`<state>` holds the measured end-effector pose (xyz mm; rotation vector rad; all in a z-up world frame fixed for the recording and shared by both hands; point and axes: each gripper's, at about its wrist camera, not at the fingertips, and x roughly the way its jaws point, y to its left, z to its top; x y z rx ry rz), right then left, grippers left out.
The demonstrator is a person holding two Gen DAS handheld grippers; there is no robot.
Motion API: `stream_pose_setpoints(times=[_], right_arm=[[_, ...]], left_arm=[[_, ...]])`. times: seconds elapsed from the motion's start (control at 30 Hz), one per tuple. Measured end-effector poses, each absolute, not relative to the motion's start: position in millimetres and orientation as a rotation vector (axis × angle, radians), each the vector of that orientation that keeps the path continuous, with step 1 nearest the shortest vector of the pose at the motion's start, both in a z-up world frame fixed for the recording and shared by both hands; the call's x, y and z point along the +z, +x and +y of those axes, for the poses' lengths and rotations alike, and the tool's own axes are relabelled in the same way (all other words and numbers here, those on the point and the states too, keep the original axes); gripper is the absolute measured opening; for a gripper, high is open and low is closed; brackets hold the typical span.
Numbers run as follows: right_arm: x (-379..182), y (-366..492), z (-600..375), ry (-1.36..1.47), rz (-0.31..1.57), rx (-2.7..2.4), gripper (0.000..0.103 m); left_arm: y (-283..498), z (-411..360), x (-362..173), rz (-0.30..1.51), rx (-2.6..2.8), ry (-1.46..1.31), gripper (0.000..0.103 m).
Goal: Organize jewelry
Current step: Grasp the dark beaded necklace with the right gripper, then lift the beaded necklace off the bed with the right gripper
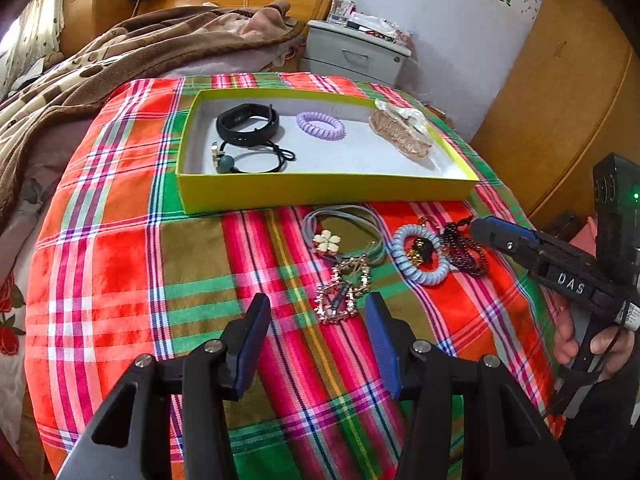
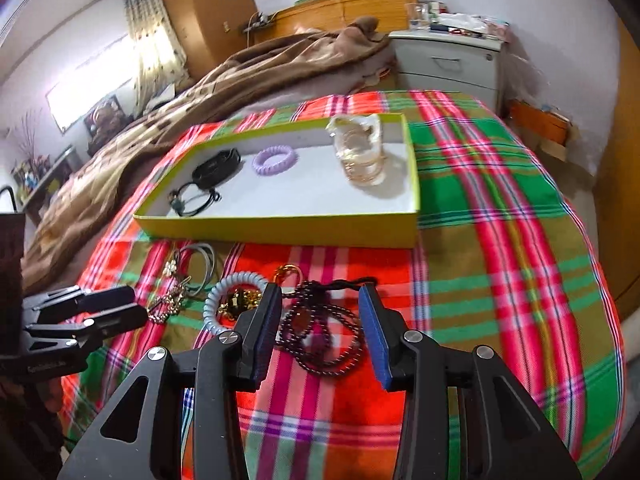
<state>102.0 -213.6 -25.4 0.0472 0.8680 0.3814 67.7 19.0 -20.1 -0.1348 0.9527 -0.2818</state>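
Observation:
A yellow box (image 1: 320,192) (image 2: 280,232) on the plaid cloth holds a black band (image 1: 246,124), a purple coil tie (image 1: 320,125) (image 2: 275,160), a black cord tie (image 1: 252,158) and a gold-and-pearl clip (image 1: 402,128) (image 2: 360,152). In front of it lie a flower hair tie (image 1: 326,242), a rhinestone clip (image 1: 342,292), a blue coil tie (image 1: 420,256) (image 2: 224,292) and a dark bead necklace (image 1: 466,250) (image 2: 324,332). My left gripper (image 1: 316,308) is open, just before the rhinestone clip. My right gripper (image 2: 320,296) is open, with the bead necklace between its fingers.
The plaid cloth (image 1: 160,260) covers a rounded surface that drops off at its edges. A brown blanket (image 1: 100,64) lies on the bed to the left. A grey nightstand (image 1: 356,52) stands behind, and a wooden wardrobe (image 1: 568,100) at right.

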Motion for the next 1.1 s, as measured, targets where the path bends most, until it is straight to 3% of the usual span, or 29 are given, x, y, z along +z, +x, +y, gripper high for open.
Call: stream_pose_setpoints(times=[0.47,0.5,0.53,0.6,1.1], right_arm=[[-38.7,107.7,-192.5,-0.099,0.923,0.327,0.036],[-38.4,108.0,-191.6,-0.107,0.928,0.324,0.034],[-38.0,108.0,-191.6,-0.11,0.93,0.323,0.024],[-38.7,106.2,-191.3,-0.144,0.923,0.294,0.015],[-24.0,94.5,-231.0,0.014,0.852,0.248,0.007]], left_arm=[[73.7,19.0,-24.1,0.969,-0.276,-0.138,0.051],[74.5,18.6,-24.2,0.97,-0.276,-0.137,0.051],[74.7,18.7,-23.8,0.971,-0.276,-0.139,0.051],[75.2,19.0,-24.2,0.973,-0.277,-0.139,0.051],[82.1,7.8,-23.5,0.994,-0.258,-0.072,0.051]])
